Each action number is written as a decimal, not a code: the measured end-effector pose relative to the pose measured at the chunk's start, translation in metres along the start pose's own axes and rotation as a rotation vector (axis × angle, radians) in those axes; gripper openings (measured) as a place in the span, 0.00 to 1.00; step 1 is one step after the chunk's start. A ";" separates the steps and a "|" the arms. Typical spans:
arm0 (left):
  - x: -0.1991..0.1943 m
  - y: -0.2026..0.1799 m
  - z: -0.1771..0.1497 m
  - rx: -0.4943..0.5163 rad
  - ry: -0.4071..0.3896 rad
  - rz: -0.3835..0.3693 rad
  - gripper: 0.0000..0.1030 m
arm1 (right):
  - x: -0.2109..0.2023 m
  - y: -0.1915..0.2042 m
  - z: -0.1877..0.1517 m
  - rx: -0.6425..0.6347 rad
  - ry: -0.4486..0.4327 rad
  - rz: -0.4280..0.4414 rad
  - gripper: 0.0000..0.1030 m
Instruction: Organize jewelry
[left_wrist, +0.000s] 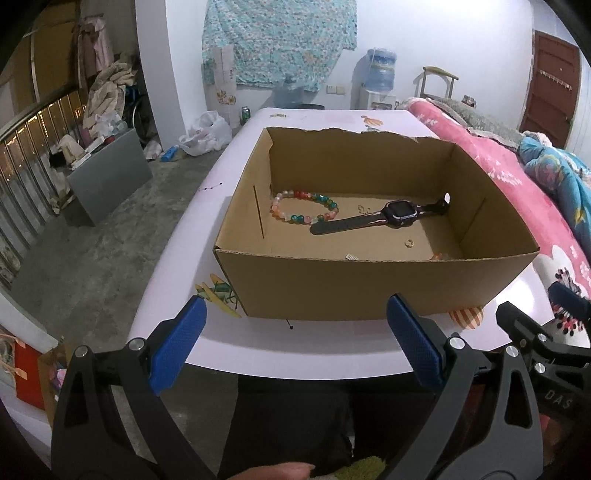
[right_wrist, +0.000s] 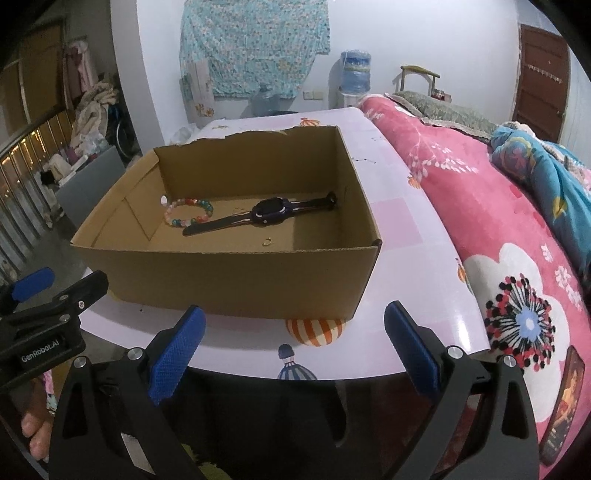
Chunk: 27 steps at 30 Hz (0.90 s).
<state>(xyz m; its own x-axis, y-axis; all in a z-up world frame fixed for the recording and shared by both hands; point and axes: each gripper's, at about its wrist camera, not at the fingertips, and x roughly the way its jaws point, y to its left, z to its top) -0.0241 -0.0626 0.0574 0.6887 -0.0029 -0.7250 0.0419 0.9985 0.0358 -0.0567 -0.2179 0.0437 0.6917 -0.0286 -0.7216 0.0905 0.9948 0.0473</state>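
An open cardboard box (left_wrist: 369, 288) (right_wrist: 221, 280) stands on the pale lilac table (left_wrist: 295, 347) (right_wrist: 424, 229). Inside lie a multicoloured bead bracelet (left_wrist: 304, 211) (right_wrist: 189, 213), a black smartwatch (left_wrist: 384, 218) (right_wrist: 258, 216), a small gold ring (left_wrist: 408, 243) (right_wrist: 266, 242) and a few tiny pieces near the front wall. My left gripper (left_wrist: 295, 314) is open at the table's near edge, in front of the box, holding nothing. My right gripper (right_wrist: 294, 325) is open too, at the box's near right corner, and is empty.
A pink flowered blanket (right_wrist: 498, 240) and a blue quilt (right_wrist: 554, 192) lie piled along the table's right side. Left of the table the concrete floor (left_wrist: 92, 258) holds a grey cabinet (left_wrist: 110, 184), bags and a railing. A water dispenser (left_wrist: 380, 74) stands at the far wall.
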 end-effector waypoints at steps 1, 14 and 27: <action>0.001 -0.001 0.000 0.005 0.002 0.003 0.92 | 0.000 0.001 0.000 0.001 0.000 -0.002 0.92; 0.009 -0.008 -0.001 0.018 0.043 -0.022 0.92 | 0.004 0.001 0.002 0.010 0.024 -0.010 0.92; 0.012 -0.013 -0.002 0.023 0.064 -0.032 0.92 | 0.006 -0.004 0.002 0.032 0.036 -0.012 0.92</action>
<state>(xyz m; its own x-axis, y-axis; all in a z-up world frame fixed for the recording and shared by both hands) -0.0179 -0.0759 0.0467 0.6392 -0.0307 -0.7684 0.0807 0.9964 0.0273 -0.0517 -0.2226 0.0404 0.6640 -0.0365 -0.7469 0.1220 0.9907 0.0601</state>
